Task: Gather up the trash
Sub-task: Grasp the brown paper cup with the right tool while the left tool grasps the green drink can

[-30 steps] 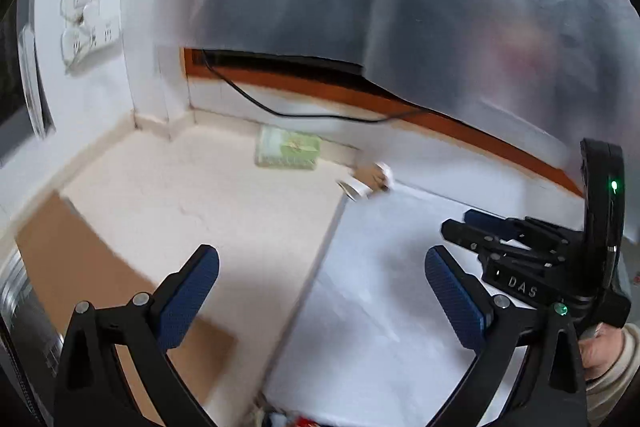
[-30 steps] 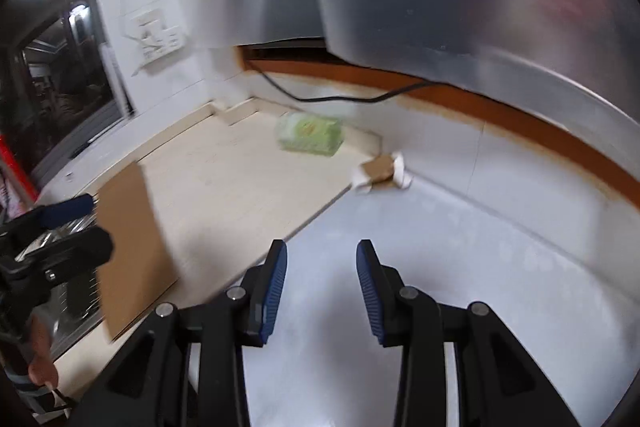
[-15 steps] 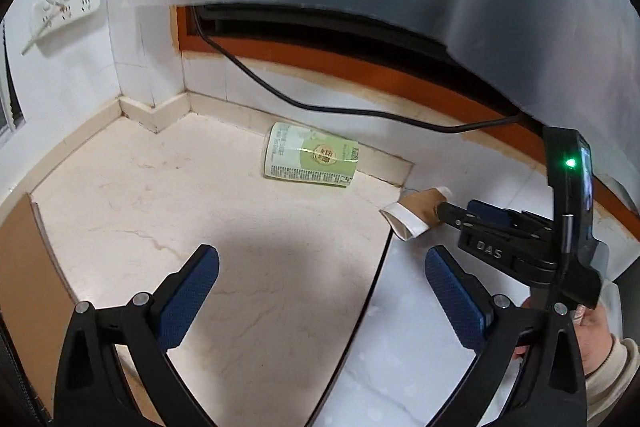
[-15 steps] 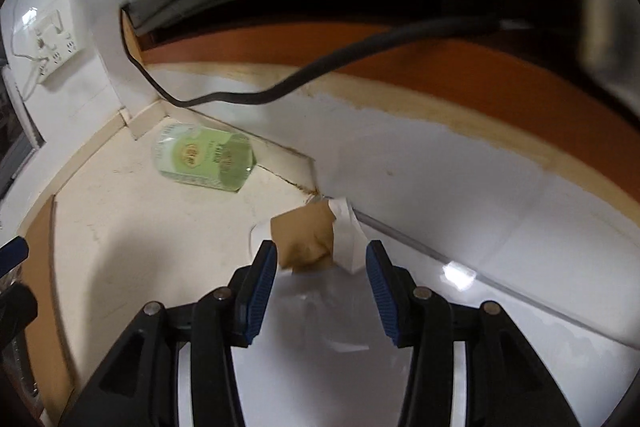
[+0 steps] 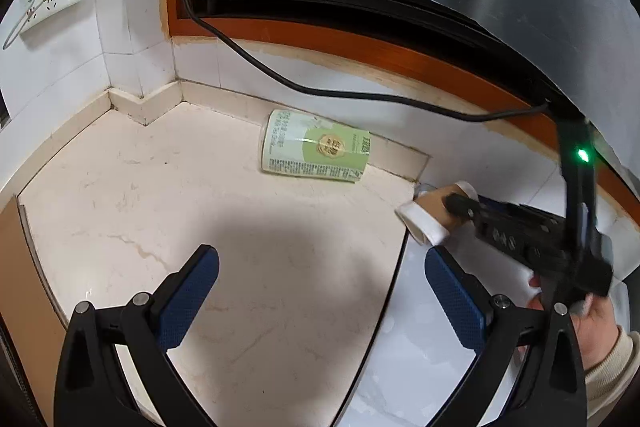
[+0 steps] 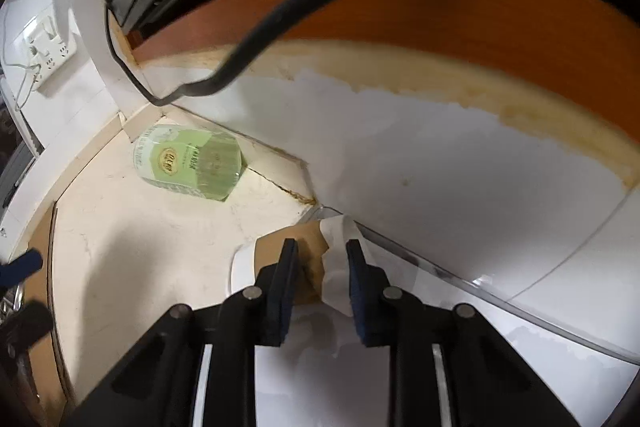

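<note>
**A:** What is close to us?

**B:** The left gripper (image 5: 320, 291); its two blue pads are wide apart and nothing is between them; it hangs over the cream part of the counter (image 5: 240, 227).

**A:** And the other one?

**B:** The right gripper (image 6: 320, 267) has just been closing; its pads squeeze a small paper cup (image 6: 304, 247); the cup is brown with white ends and lies on its side, right where the cream part of the counter meets the white part, near the back edge; a hand (image 5: 592, 319) in a pale sleeve holds that gripper.

**A:** What is farther back?

**B:** A green cup (image 5: 316, 151) lies on its side against the back edge of the counter, apart from the brown one; a black cable (image 5: 320, 91) hangs along the wall above it; a white power strip (image 5: 52, 3) is on the wall by the far left corner.
</note>
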`<state>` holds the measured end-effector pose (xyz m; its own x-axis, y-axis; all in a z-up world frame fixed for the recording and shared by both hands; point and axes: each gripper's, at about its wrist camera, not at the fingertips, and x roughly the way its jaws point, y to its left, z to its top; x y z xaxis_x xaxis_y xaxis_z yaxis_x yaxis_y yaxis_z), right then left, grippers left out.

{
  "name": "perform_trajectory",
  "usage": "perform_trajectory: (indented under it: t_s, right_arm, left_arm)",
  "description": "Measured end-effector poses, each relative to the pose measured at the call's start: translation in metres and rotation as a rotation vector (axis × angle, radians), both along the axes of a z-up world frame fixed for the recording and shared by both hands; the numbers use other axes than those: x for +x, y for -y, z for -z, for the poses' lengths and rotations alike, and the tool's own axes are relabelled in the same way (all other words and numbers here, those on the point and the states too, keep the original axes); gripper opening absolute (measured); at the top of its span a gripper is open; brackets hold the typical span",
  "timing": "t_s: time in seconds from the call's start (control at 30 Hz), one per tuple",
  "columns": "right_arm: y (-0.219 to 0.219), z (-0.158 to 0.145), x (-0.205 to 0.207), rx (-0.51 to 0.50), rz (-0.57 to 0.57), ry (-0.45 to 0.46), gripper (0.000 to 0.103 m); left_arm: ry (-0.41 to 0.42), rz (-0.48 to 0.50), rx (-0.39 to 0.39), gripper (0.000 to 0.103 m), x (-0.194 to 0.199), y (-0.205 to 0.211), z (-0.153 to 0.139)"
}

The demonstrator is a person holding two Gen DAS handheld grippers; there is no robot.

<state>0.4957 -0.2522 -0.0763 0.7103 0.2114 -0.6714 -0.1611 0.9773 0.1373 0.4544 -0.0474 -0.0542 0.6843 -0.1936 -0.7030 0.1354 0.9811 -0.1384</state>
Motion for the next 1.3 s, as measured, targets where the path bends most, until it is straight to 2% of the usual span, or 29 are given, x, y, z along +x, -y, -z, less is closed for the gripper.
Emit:
perform_trajectory:
  t_s: [0.2, 0.43, 0.53, 0.7, 0.9, 1.1, 1.27, 1.3]
  right_arm:
    - [-0.008, -0.015, -0.034, -0.076, -0.023, 0.126, 0.018]
    - [-0.005, -0.036, -0.054, -0.125, -0.011, 0.256, 0.018]
    - [-0.003, -0.044, -0.06, -0.137, -0.006, 0.302, 0.018]
    - [0.006, -0.054, -0.064, -0.116, -0.004, 0.347, 0.018]
    - [0.013, -0.061, -0.059, -0.11, 0.013, 0.387, 0.018]
    - [0.017, -0.057, -0.052, -0.103, 0.014, 0.367, 0.018]
    - [0.017, -0.053, -0.052, -0.102, 0.007, 0.355, 0.018]
    - [0.017, -0.052, -0.05, -0.099, 0.007, 0.349, 0.018]
  left_arm:
    - [0.008, -0.082, -0.025, 0.102, 0.018, -0.006, -0.001]
    - [-0.044, -0.271, -0.183, 0.102, 0.06, -0.015, 0.016]
    - [-0.041, -0.31, -0.211, 0.102, 0.076, -0.012, 0.024]
    - [-0.002, -0.336, -0.185, 0.102, 0.103, 0.002, 0.028]
    - [-0.006, -0.368, -0.132, 0.102, 0.131, 0.017, 0.036]
    - [-0.069, -0.39, -0.133, 0.102, 0.157, 0.016, 0.051]
    - [-0.115, -0.377, -0.117, 0.103, 0.164, 0.018, 0.062]
    - [-0.132, -0.374, -0.119, 0.1, 0.163, 0.016, 0.066]
